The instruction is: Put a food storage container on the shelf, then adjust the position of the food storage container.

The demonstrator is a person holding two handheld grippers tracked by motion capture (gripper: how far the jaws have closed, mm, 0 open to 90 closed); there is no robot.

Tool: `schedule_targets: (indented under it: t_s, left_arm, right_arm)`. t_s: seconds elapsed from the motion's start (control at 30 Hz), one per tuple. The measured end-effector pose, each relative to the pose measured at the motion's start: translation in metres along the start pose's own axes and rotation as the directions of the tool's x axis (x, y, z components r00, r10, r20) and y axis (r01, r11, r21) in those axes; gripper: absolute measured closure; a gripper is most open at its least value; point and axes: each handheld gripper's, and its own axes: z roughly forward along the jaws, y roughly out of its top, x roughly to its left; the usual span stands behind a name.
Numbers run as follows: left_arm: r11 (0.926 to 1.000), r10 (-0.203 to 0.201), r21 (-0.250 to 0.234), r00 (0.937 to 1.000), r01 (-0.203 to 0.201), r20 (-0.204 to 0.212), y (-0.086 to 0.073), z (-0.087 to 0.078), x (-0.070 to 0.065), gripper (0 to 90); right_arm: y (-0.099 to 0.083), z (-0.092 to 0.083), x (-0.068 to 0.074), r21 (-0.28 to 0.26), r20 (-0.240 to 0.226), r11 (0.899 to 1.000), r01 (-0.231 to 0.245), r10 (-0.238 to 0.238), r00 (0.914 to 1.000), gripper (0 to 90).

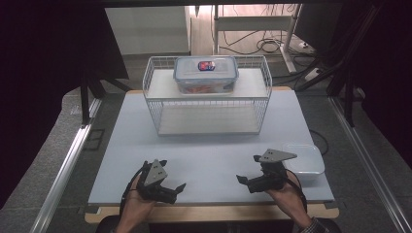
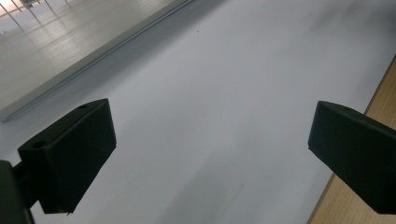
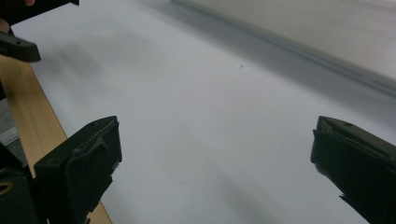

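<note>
Both the left gripper (image 1: 171,186) and right gripper (image 1: 248,171) are hovering wide open, holding nothing. Risk: right elbow is sitting near the empty container (image 1: 306,159), possibly nudging it off the table (image 1: 204,160).

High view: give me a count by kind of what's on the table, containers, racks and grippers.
Lidded plastic containers: 1, on the wire rack's top shelf
Open clear plastic tubs: 1, at the table's right edge beside the right gripper
White wire racks: 1
Hand-held grippers: 2, left gripper and right gripper, both open and empty
Total: 5
</note>
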Motion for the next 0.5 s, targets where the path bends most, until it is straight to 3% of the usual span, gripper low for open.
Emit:
schedule_targets:
  t_s: [0.13,0.33,0.43,0.5]
  left_arm:
    - [0.9993,-0.037,-0.006,0.9993,0.037,0.001,-0.0035,-0.0002,0.0055,0.7]
    - [0.999,-0.044,-0.008,0.999,0.044,-0.002,-0.004,-0.0003,0.0072,0.7]
    - [0.999,-0.044,-0.001,0.999,0.044,-0.002,-0.0046,0.0006,0.0072,0.7]
    - [0.999,-0.046,-0.002,0.999,0.046,-0.002,-0.0047,0.0006,0.0075,0.7]
  right_arm:
    - [-0.003,0.0055,0.0003,0.033,0.006,0.999,0.005,-0.005,1.0,2.2]
    - [-0.0004,0.0039,0.0006,0.043,0.013,0.999,-0.004,0.004,0.9999,0.5]
    - [0.0027,0.002,0.0007,0.091,0.015,0.996,-0.016,0.015,0.9998,1.3]
    - [0.0037,-0.0008,-0.0005,0.123,0.009,0.992,-0.024,0.023,0.9997,6.4]
